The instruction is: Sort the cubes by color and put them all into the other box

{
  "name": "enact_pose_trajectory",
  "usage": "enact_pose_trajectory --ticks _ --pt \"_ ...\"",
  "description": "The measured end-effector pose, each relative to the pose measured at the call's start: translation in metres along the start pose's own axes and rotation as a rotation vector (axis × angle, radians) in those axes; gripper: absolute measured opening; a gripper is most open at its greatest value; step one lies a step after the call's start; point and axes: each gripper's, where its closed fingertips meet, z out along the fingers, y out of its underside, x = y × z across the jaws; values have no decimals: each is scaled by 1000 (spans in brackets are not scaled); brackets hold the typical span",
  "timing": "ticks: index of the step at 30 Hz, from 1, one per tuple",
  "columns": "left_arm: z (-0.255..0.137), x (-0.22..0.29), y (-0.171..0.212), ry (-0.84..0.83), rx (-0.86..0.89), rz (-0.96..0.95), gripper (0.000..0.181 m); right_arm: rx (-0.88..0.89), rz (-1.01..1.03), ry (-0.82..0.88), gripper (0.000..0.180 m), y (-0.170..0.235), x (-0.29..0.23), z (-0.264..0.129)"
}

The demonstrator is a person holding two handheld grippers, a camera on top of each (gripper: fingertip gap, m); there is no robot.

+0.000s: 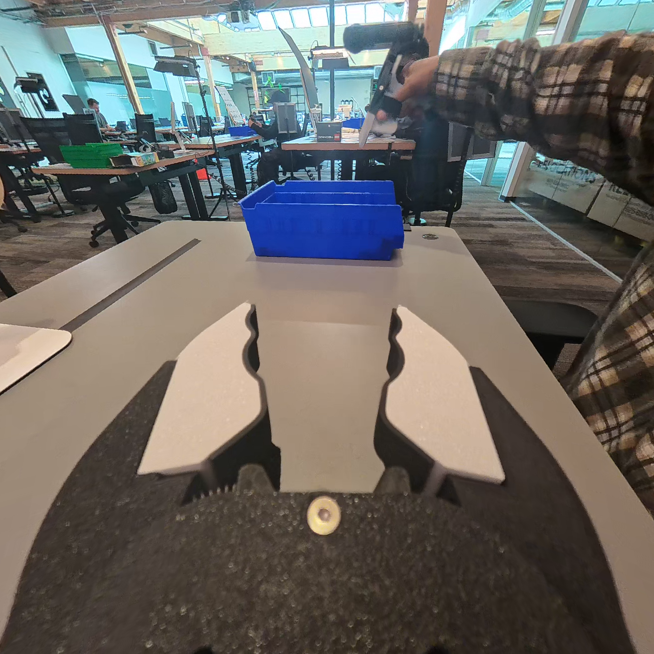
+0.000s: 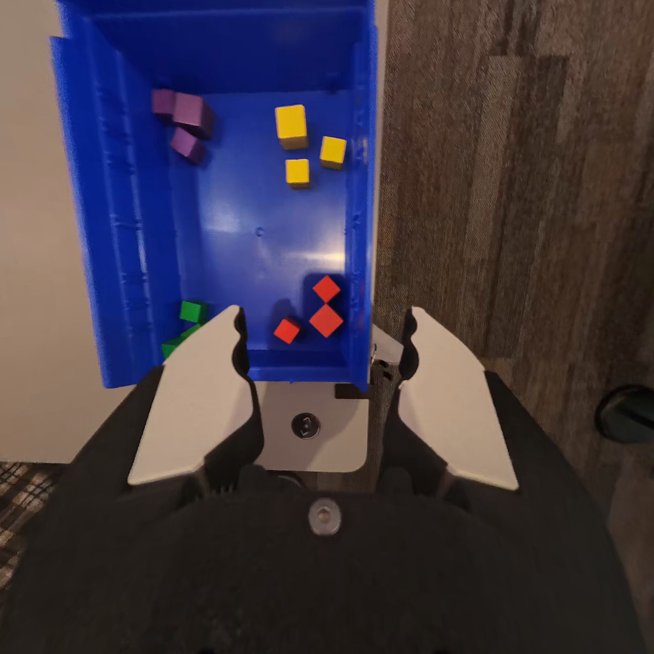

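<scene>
Below, the blue box [image 2: 226,226] of sorted cubes [image 2: 295,145], beneath empty, parted right tongs [image 2: 323,339] (left tongs [image 1: 323,339] likewise agape).

Blue box [image 2: 116,219] ahead of the right gripper [image 2: 323,339], whose fingers [image 2: 198,400] are white on a black body. Inside: purple cubes [image 2: 189,115] far left, yellow cubes [image 2: 291,122] far right, red cubes [image 2: 326,320] near right, green cubes [image 2: 192,310] beside the left finger. Grey table [image 1: 106,371]; brown-and-cream plaid sleeve [image 1: 552,92] at upper right of the left gripper [image 1: 323,318].
</scene>
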Motion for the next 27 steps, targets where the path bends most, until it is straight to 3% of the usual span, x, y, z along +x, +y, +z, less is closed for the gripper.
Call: enact_pose_trajectory --ticks 20,24,27 --pt "2 -4 7 -5 -24 -11 71 -228 73 25 77 19 41 78" --pt "0 -4 6 -14 -30 -14 72 -255 85 -6 56 18 35 96" --pt "-8 3 -2 -30 -20 -30 72 -293 116 -83 11 19 20 108"
